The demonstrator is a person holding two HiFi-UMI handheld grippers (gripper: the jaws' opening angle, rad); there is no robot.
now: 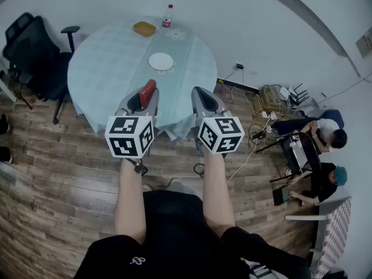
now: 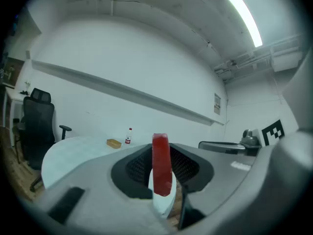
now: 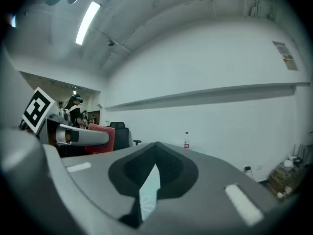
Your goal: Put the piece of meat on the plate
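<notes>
A red slab of meat (image 1: 147,93) stands upright between the pads of my left gripper (image 1: 147,89), which is shut on it; in the left gripper view the meat (image 2: 161,165) fills the gap of that gripper (image 2: 161,153). The white plate (image 1: 161,61) lies on the round table (image 1: 104,63) ahead, apart from both grippers. My right gripper (image 1: 201,93) is held level beside the left one, short of the table's near edge. Its tips meet with nothing between them in the right gripper view (image 3: 156,146). The held meat (image 3: 101,138) also shows there at the left.
At the table's far edge stand a small bottle (image 1: 167,17) and a tan container (image 1: 144,29). A black office chair (image 1: 32,51) is to the table's left. Cables (image 1: 267,97) and two seated people (image 1: 325,135) are at the right on the wooden floor.
</notes>
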